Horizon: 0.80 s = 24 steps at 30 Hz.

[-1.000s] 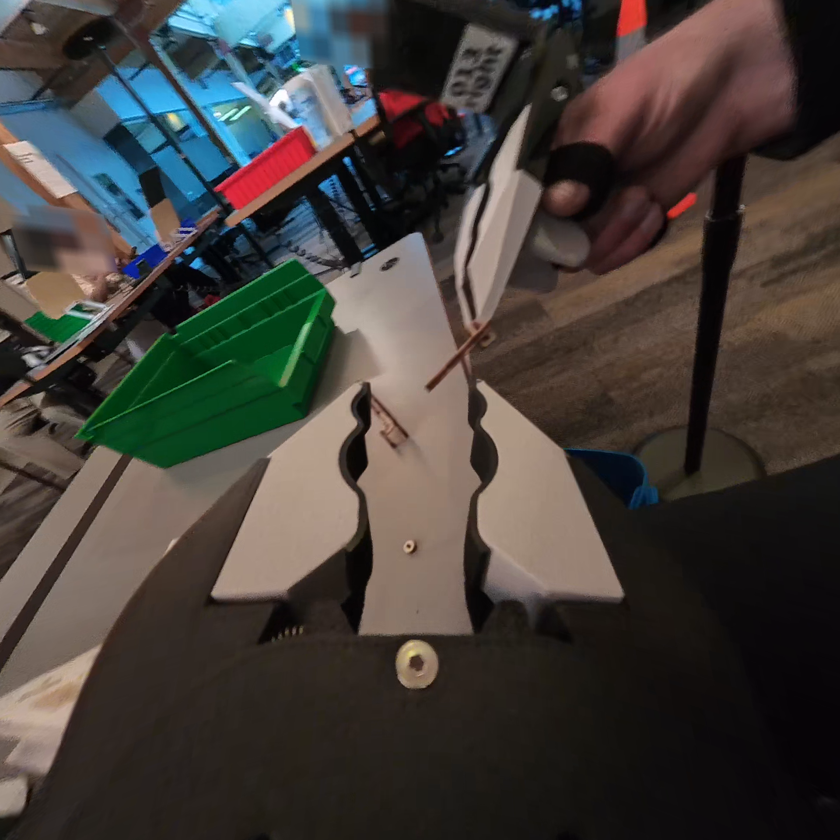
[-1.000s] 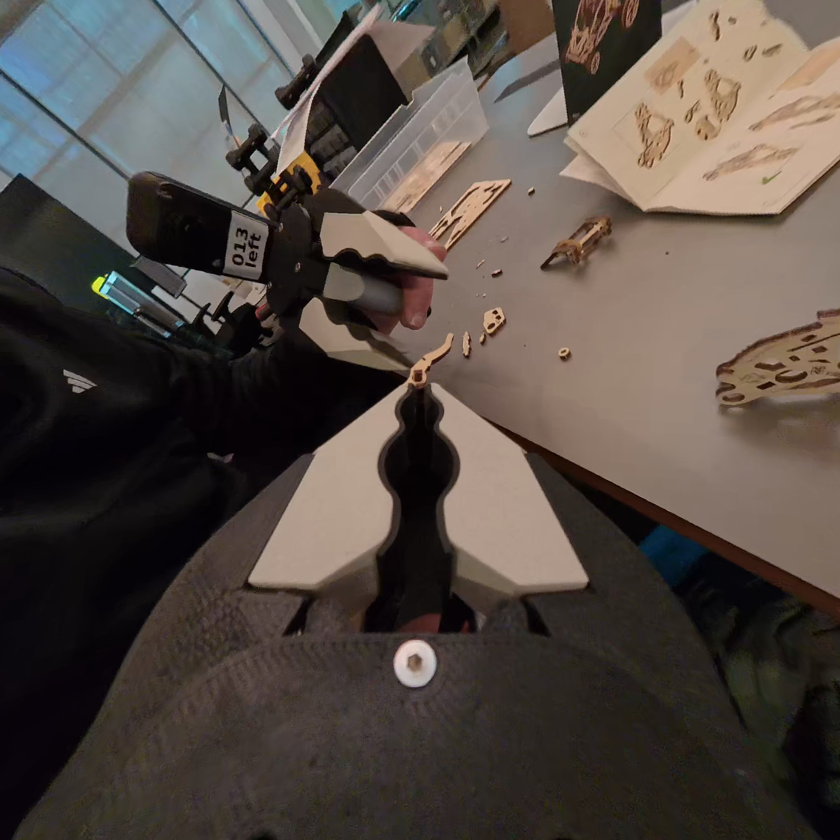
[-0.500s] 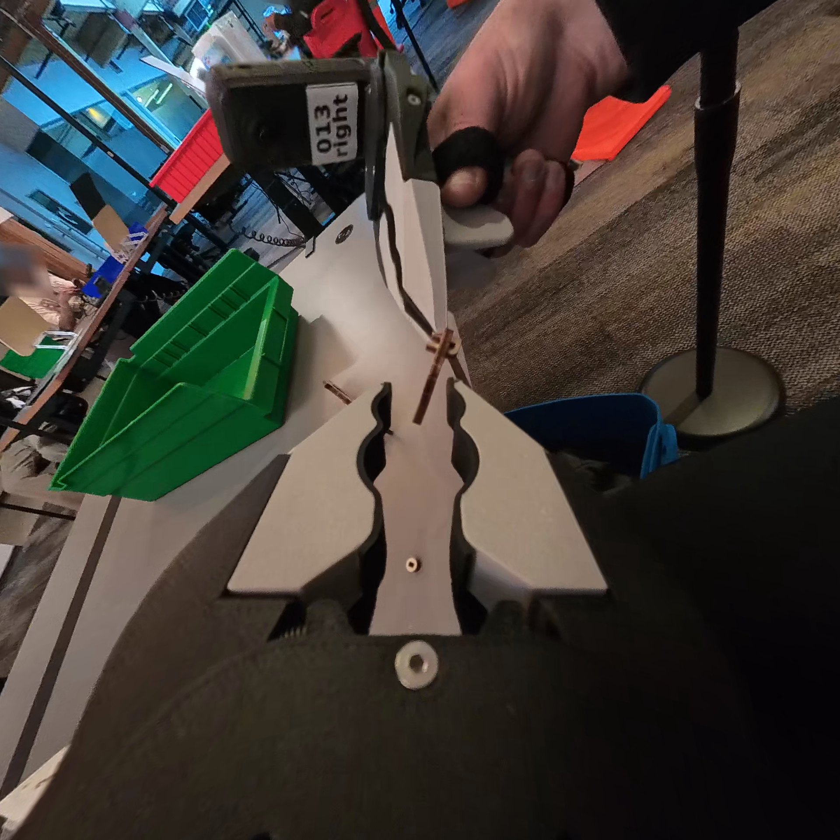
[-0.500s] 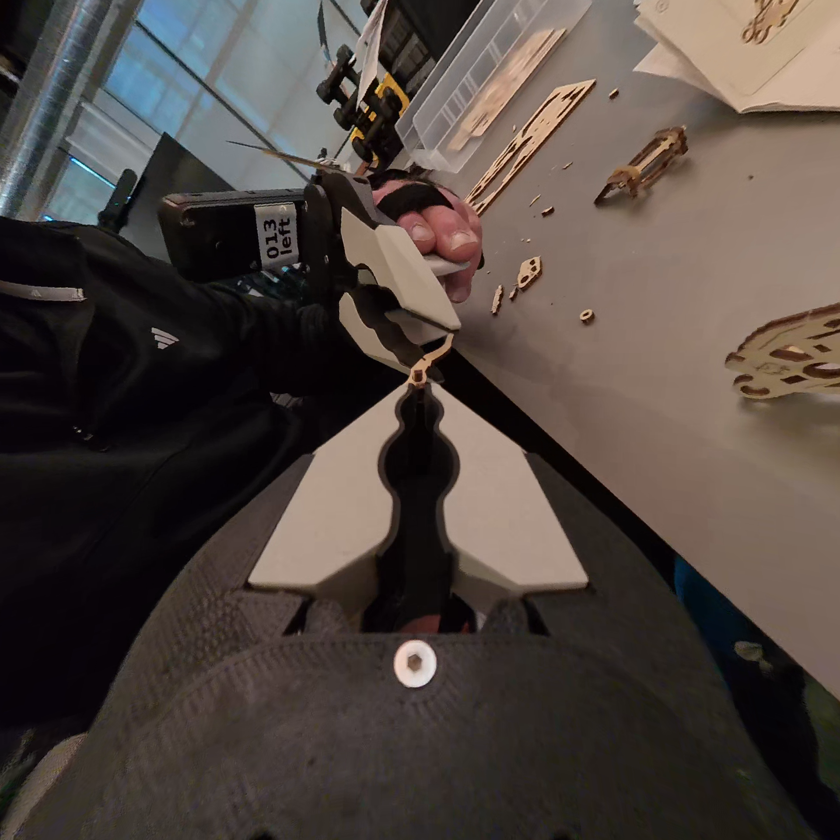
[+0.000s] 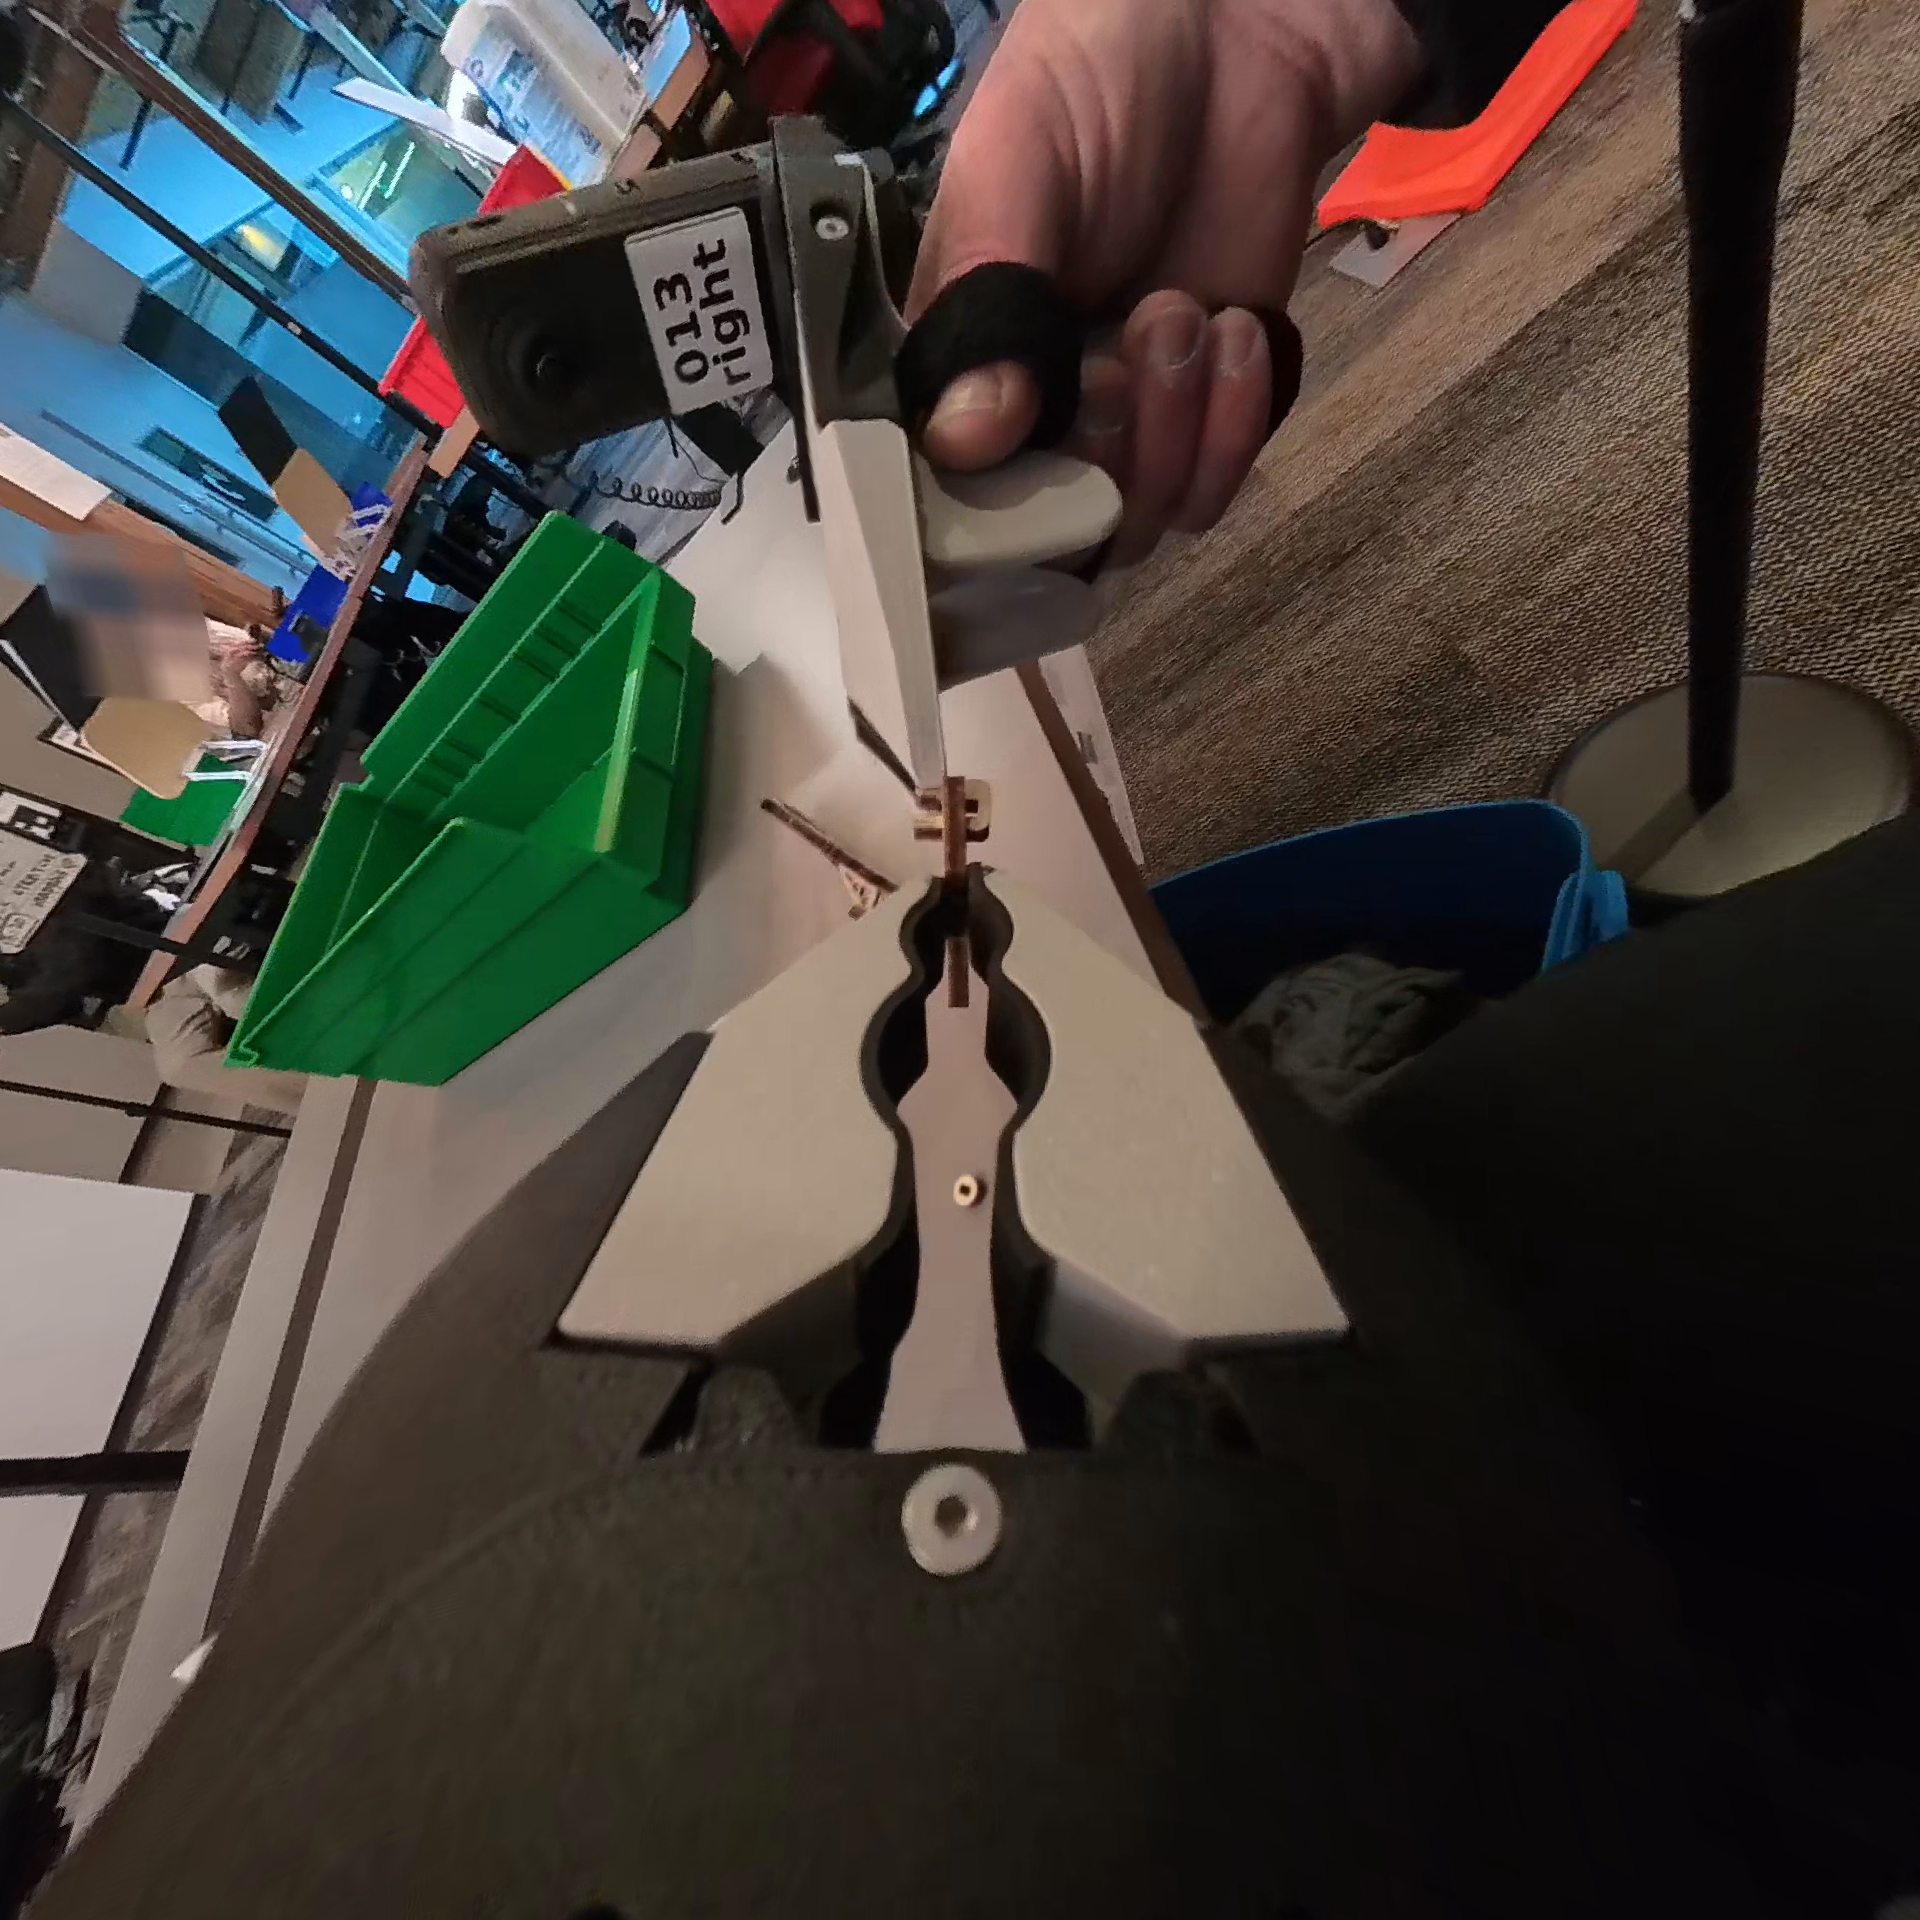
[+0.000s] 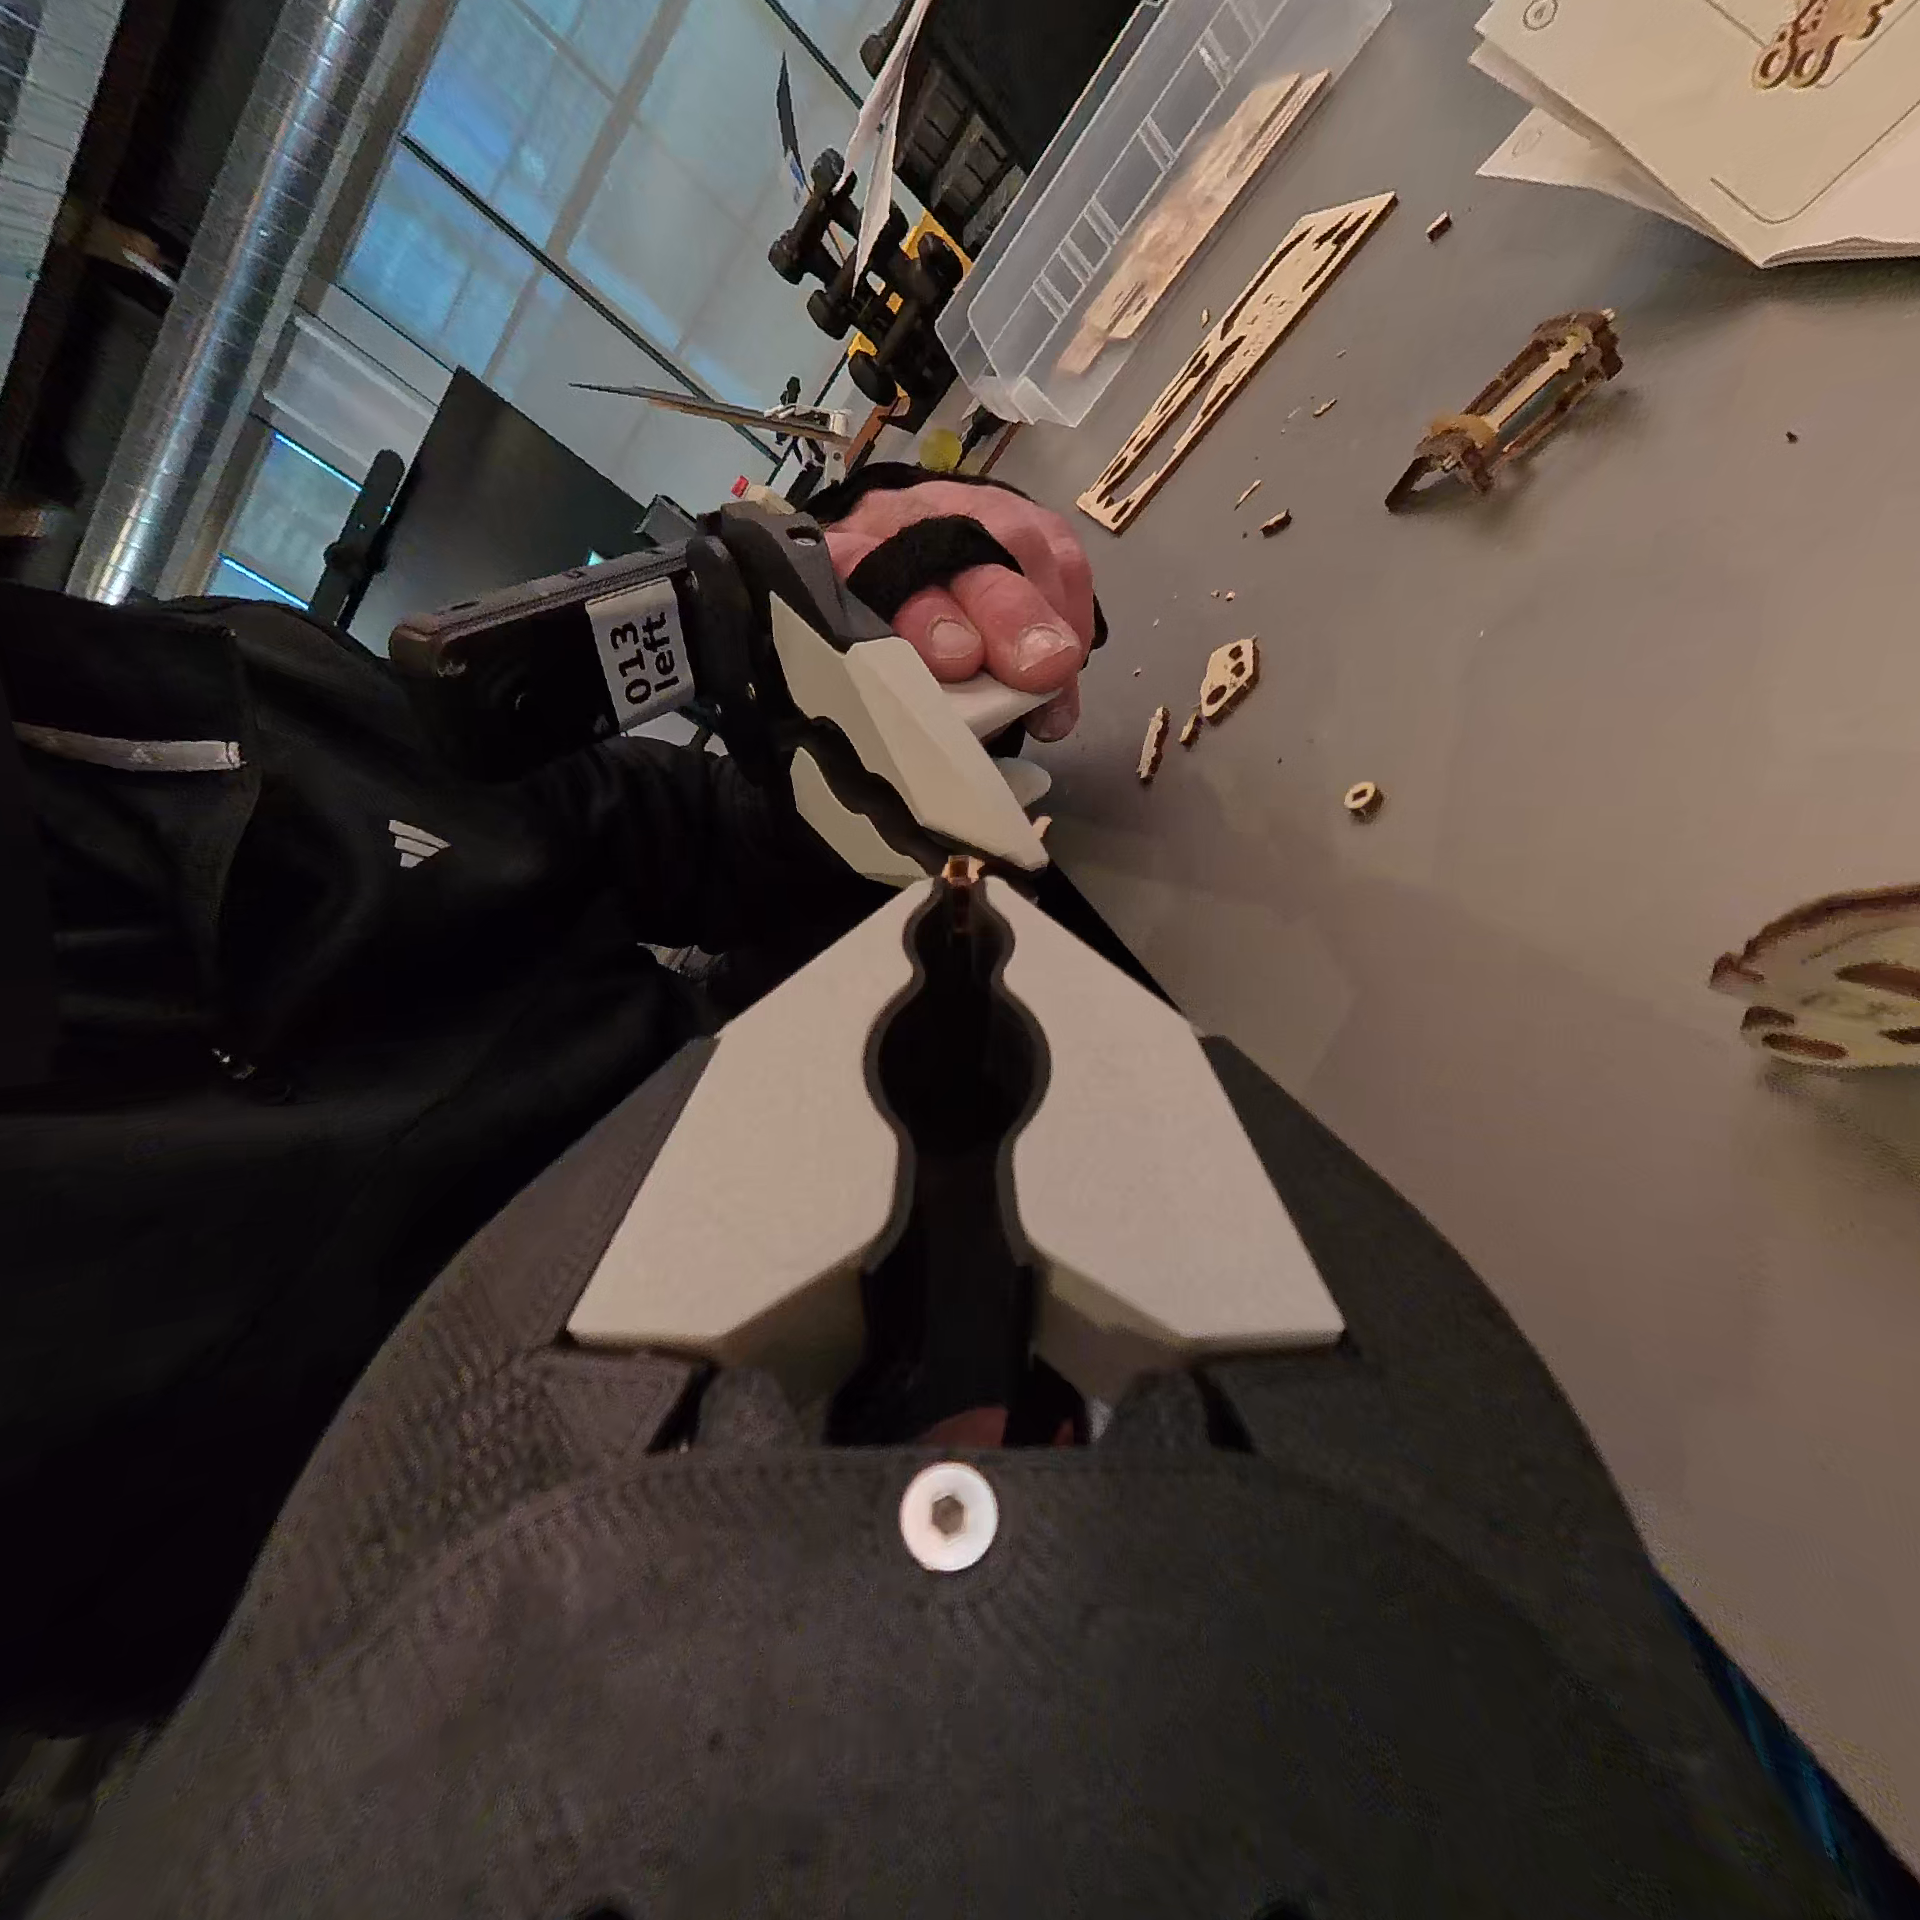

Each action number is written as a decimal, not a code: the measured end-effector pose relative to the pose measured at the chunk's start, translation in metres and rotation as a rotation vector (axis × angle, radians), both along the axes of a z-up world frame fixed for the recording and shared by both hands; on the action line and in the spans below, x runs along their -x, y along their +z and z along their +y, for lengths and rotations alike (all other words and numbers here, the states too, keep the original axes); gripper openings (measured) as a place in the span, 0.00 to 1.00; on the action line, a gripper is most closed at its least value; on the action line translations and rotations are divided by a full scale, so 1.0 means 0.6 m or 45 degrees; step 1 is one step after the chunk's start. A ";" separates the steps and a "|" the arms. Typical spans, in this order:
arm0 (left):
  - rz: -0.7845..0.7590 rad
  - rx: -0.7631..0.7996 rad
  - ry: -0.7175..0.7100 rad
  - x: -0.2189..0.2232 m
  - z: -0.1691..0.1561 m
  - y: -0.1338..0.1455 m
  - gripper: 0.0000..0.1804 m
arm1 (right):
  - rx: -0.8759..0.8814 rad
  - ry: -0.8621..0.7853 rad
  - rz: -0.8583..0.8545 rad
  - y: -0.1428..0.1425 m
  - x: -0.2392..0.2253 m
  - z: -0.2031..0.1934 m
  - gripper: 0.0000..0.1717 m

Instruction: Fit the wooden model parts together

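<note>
Wooden and thin, a brown laser-cut strip (image 5: 957, 940) is clamped edge-on between the fingertips of the left gripper (image 5: 957, 883), its far end passing through a small pale wooden block (image 5: 951, 814) pinched at the tip of the right gripper (image 5: 940, 787) at twelve o'clock. Both grippers meet in mid-air just off the edge of the grey bench (image 6: 1507, 748). From the right gripper (image 6: 958, 881), closed on the pale block (image 6: 958, 868), the left one (image 6: 1023, 847) sits at one o'clock, touching. Joining appears under way: strip into slot. Next comes a straight, steady push along the strip, with no twist that might snap it. Loose wooden offcuts (image 6: 1226, 675), a part-built wooden frame (image 6: 1507, 410) and a cut-out plywood sheet (image 6: 1236, 353) lie on the bench from one to two o'clock.
</note>
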State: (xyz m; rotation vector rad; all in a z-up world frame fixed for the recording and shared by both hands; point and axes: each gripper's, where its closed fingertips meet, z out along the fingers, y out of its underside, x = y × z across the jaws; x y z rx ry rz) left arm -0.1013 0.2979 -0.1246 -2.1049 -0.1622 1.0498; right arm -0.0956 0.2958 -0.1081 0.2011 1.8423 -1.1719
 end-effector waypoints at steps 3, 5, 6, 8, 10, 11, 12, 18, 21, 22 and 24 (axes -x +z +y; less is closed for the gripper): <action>0.027 0.023 0.023 0.000 -0.010 0.000 0.04 | 0.011 0.007 -0.034 0.003 -0.004 -0.012 0.00; 0.038 0.026 0.018 -0.003 -0.011 0.002 0.08 | 0.016 0.007 -0.048 0.005 -0.005 -0.020 0.00; 0.056 0.034 0.025 -0.003 -0.013 0.003 0.08 | 0.018 0.004 -0.057 0.006 -0.005 -0.023 0.00; 0.067 0.040 0.052 -0.001 -0.019 0.005 0.10 | 0.024 -0.006 -0.069 0.008 -0.003 -0.030 0.00; 0.068 0.047 0.069 0.000 -0.024 0.004 0.08 | 0.020 -0.008 -0.073 0.008 -0.003 -0.034 0.00; 0.076 0.044 0.074 -0.001 -0.026 0.007 0.06 | 0.018 -0.005 -0.075 0.009 -0.004 -0.035 0.00; 0.079 0.041 0.090 0.001 -0.029 0.009 0.04 | 0.014 -0.005 -0.074 0.008 -0.005 -0.037 0.00; 0.074 0.036 0.111 -0.004 -0.041 0.009 0.01 | 0.005 -0.021 -0.062 0.011 -0.009 -0.049 0.00; 0.067 0.037 0.122 -0.008 -0.050 0.009 0.00 | 0.006 -0.026 -0.046 0.013 -0.014 -0.058 0.01; 0.066 0.041 0.127 -0.009 -0.055 0.008 0.00 | 0.004 -0.029 -0.029 0.011 -0.016 -0.062 0.01; 0.057 0.059 0.135 -0.012 -0.065 0.004 0.00 | 0.006 -0.052 -0.019 0.013 -0.012 -0.069 0.06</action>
